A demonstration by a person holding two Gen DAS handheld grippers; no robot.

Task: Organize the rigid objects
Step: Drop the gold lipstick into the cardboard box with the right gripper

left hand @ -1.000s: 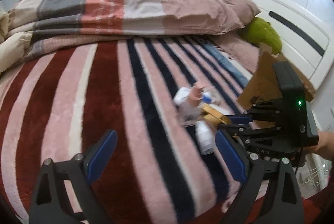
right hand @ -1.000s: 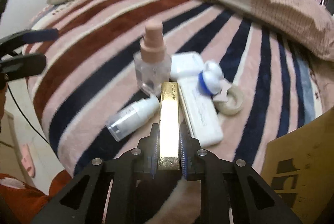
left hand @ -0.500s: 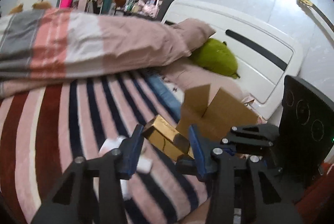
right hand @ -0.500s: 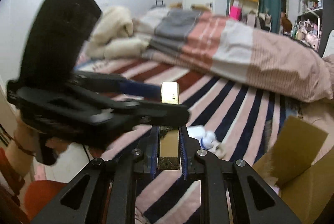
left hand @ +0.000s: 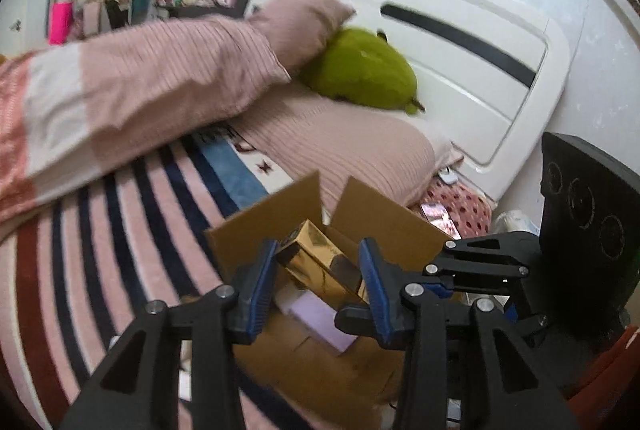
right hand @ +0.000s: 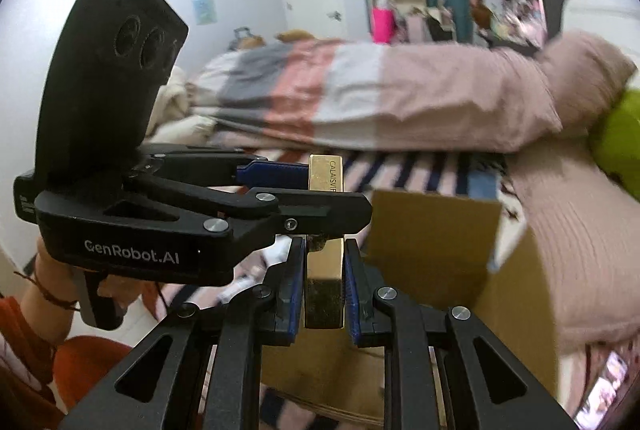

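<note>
My right gripper (right hand: pixel 323 266) is shut on a long gold box (right hand: pixel 325 270) labelled CALAISVIR and holds it above the open cardboard box (right hand: pixel 436 230). In the left wrist view the gold box (left hand: pixel 320 262) lies slanted between my left gripper's blue pads (left hand: pixel 256 290). My left gripper (left hand: pixel 318 286) is open around the box's far end, and I cannot tell whether the pads touch it. The cardboard box (left hand: pixel 280 213) sits on the striped bed below, with a lilac item (left hand: pixel 316 314) inside. The right gripper's body (left hand: pixel 492 270) shows at the right.
A striped blanket (left hand: pixel 100 250) covers the bed. A folded pink duvet (left hand: pixel 140 89), a pink pillow (left hand: pixel 304 21) and a green plush (left hand: pixel 360 69) lie toward the white headboard (left hand: pixel 472 69). Small white items (right hand: pixel 256 270) lie on the bed behind the left gripper.
The right gripper lifted the gold box off the bed and carried it over the cardboard box. The left gripper swung toward the headboard and narrowed around the box's far end.
</note>
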